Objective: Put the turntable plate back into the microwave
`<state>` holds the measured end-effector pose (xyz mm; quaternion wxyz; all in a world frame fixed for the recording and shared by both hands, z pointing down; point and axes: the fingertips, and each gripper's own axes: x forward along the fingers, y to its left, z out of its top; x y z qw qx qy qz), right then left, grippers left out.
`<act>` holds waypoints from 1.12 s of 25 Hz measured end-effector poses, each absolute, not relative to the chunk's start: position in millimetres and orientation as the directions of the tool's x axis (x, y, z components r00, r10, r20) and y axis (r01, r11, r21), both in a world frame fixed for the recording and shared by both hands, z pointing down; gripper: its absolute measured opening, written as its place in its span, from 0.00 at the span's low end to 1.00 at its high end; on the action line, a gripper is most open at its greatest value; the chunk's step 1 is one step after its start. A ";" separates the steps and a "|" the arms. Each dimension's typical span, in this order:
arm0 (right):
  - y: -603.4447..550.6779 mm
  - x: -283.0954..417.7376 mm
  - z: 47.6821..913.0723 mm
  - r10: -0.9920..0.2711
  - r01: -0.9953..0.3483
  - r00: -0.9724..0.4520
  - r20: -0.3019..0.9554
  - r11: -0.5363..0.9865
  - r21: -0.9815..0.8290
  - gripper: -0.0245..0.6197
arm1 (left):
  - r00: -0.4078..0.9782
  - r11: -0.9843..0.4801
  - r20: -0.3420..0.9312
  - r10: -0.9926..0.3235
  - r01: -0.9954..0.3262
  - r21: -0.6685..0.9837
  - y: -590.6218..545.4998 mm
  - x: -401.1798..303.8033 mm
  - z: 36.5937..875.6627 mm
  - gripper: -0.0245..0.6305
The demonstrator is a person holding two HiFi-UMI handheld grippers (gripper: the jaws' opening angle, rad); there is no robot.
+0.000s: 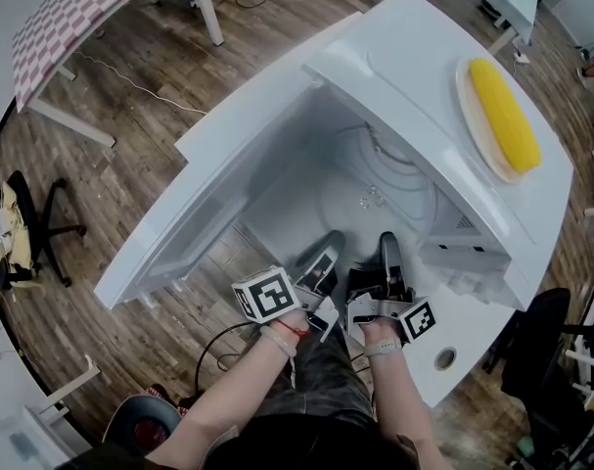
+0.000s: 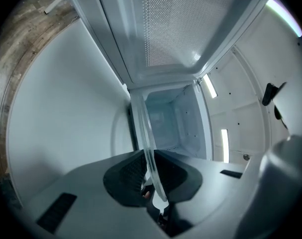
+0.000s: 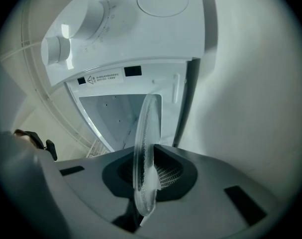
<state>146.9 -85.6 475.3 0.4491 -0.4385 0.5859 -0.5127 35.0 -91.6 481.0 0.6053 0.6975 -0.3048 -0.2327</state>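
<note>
The clear glass turntable plate lies roughly level in the open mouth of the white microwave, held at its near rim by both grippers. My left gripper is shut on that rim, and the left gripper view shows the plate edge-on between the dark pads, with the cavity beyond. My right gripper is shut on the rim just to the right. Seen from the right gripper view, the plate stands edge-on in front of the control panel and its knobs.
The microwave door hangs open to the left, and its mesh window fills the top of the left gripper view. A yellow corn cob on a pale dish rests on the microwave's top. Chairs and table legs stand on the wooden floor.
</note>
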 end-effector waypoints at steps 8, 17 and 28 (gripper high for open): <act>-97.4 154.1 475.3 -0.985 -0.043 -0.164 -0.060 0.068 -0.997 0.10 | 0.711 -0.100 0.041 -0.702 -0.156 0.983 -108.5 41.1 475.6 0.11; -103.7 161.2 477.8 -0.991 -0.036 -0.135 -0.021 0.026 -0.999 0.10 | 0.704 -0.084 0.016 -0.710 -0.108 0.991 -108.4 46.8 473.7 0.11; -83.0 143.6 466.0 -0.959 -0.082 -0.283 -0.010 0.035 -0.996 0.16 | 0.701 -0.065 0.045 -0.712 -0.129 0.989 -108.3 48.3 476.0 0.11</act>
